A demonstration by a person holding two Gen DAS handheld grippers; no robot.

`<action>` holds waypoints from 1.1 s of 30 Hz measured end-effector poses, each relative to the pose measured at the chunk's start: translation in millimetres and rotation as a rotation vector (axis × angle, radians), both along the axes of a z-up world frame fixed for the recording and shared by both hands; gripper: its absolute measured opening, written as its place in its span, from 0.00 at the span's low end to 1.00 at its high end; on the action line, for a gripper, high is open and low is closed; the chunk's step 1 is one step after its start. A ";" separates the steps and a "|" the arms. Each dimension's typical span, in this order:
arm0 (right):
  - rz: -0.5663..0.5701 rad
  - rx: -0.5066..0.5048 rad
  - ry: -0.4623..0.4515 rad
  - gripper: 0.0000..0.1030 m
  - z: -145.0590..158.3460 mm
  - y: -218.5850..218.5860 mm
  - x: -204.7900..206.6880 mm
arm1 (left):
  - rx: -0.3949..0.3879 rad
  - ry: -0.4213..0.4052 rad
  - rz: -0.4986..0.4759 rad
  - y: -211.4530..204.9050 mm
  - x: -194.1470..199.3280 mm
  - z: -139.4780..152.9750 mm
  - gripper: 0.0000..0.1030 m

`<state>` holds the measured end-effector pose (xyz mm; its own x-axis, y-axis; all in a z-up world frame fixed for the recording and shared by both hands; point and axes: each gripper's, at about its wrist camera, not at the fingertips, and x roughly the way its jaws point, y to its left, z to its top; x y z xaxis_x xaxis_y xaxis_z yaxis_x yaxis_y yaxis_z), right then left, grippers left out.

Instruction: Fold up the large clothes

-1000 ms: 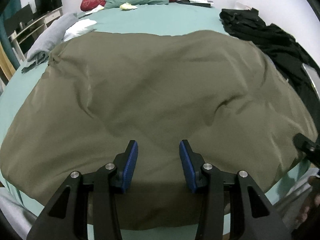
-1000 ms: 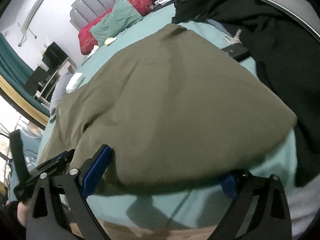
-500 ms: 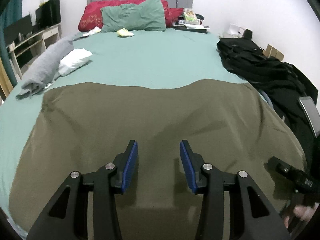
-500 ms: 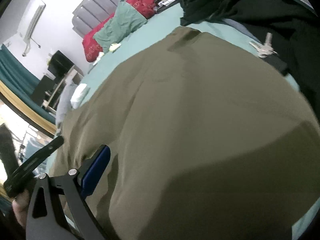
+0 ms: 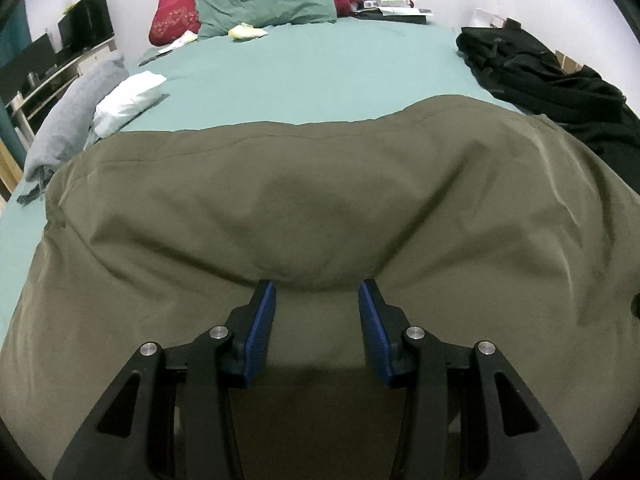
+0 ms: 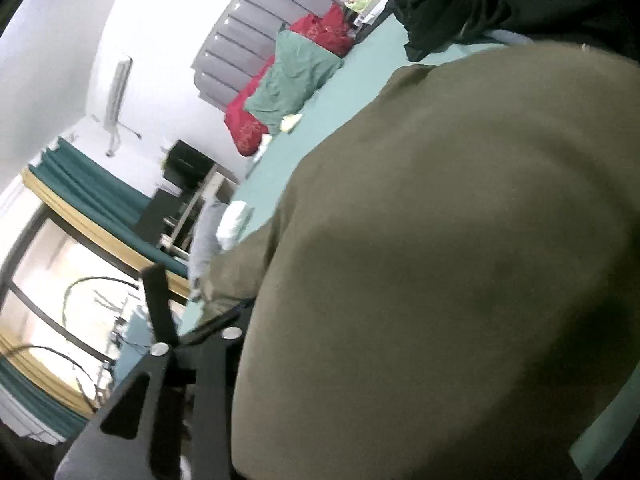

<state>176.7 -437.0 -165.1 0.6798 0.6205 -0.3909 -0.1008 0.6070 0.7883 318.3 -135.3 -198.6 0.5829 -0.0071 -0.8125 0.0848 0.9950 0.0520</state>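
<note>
Olive garment [image 5: 320, 200] edge is being gathered: left gripper [image 5: 316, 320] held open, right gripper's [image 6: 248, 360] jaws, just closing, hidden by cloth, grip unconfirmed; left pinch needed next.

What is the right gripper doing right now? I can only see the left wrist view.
Observer: The right gripper has just been closing its jaws, with the olive garment between them.
Operator: Does it have a firm grip?
Observer: I cannot tell. In the right wrist view the fabric is heaped over both pads and hides them.
Operator: Is there anything on that side that I am missing?
Observer: Yes, a bright window shows to the left in that view, past the edge of the bed.
</note>
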 end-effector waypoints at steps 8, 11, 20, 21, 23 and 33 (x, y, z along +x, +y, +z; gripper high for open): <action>-0.017 -0.137 -0.079 0.26 27.5 24.7 -11.9 | -0.034 -0.002 -0.003 4.9 1.2 0.6 0.45; -0.026 -0.163 -0.086 0.25 38.1 30.7 -16.0 | -0.071 0.008 -0.009 12.4 0.4 8.3 0.45; 0.000 -0.337 -0.152 0.25 102.9 76.7 -17.0 | -0.220 -0.063 0.037 114.0 -42.0 54.2 0.45; 0.009 -0.365 -0.163 0.25 112.7 87.7 -15.3 | -0.225 -0.061 0.038 129.9 -47.8 55.6 0.45; 0.025 -0.413 -0.183 0.25 126.1 106.7 -13.6 | -0.222 -0.070 0.049 157.8 -60.9 57.3 0.45; 0.189 -0.558 -0.228 0.26 156.3 230.7 12.8 | -0.253 -0.142 0.272 290.8 -99.0 66.4 0.45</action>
